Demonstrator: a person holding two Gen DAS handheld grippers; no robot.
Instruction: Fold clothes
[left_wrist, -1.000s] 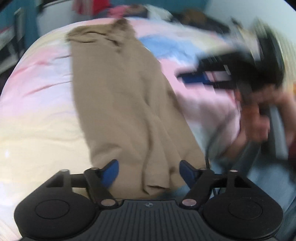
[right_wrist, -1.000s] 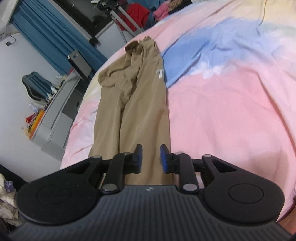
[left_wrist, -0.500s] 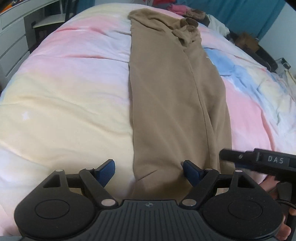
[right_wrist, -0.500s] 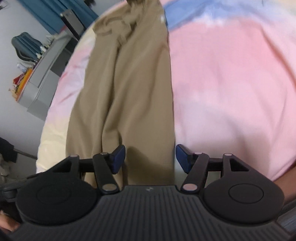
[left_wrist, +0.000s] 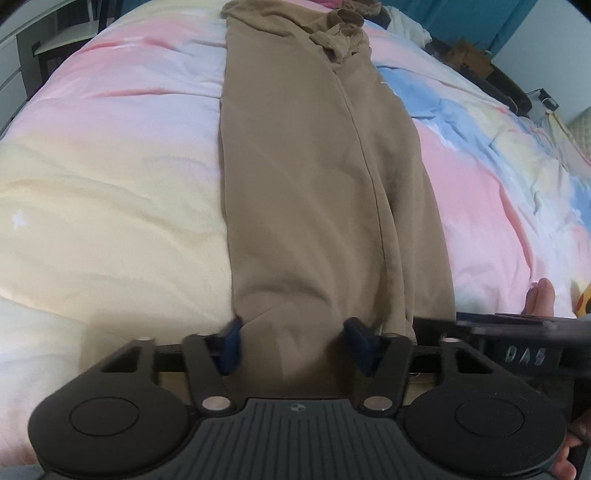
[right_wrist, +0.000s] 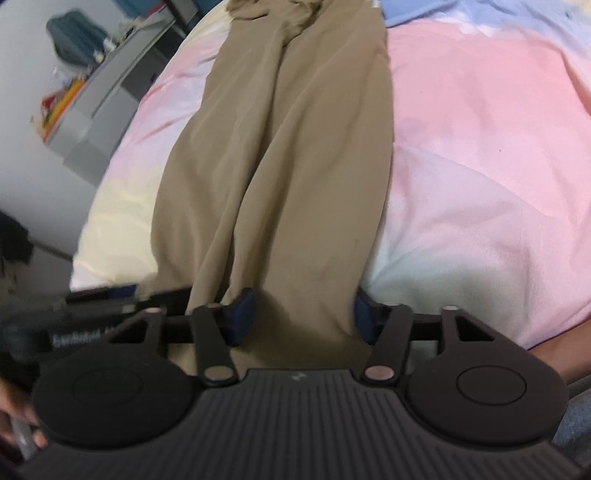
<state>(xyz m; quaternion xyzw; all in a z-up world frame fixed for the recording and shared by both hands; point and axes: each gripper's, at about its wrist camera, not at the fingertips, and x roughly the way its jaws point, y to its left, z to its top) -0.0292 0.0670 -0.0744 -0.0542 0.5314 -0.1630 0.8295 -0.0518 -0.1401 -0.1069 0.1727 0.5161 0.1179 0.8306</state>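
So the biggest thing here is the bed (left_wrist: 110, 177), covered in a pastel duvet with pink, yellow, blue and white patches, and it fills most of both wrist views. Lying lengthwise down the middle of it is a pair of tan trousers (left_wrist: 314, 177), folded in half along their length so one leg sits on top of the other, waistband at the far end and the cuffs right at the near edge by the cameras. Off the side of the bed in the right wrist view there's a grey desk (right_wrist: 99, 110) with some colourful clutter on it and a dark bag or chair further back, pretty blurry. Far end of the bed in the left view has a heap of other stuff, can't tell what exactly. The left hand-held gripper (left_wrist: 293, 341) is down at the cuff end with its jaws about half spread and closing, and the hem cloth sits between the blue pads, but they don't look like they're pinching it yet. The right hand-held gripper (right_wrist: 301, 312) is just beside it on the same hem, same deal: jaws partway apart and closing, fabric between them, pads not pressing on it as far as I can see. A few fingertips of a hand (left_wrist: 540, 299) peek up past the right one.
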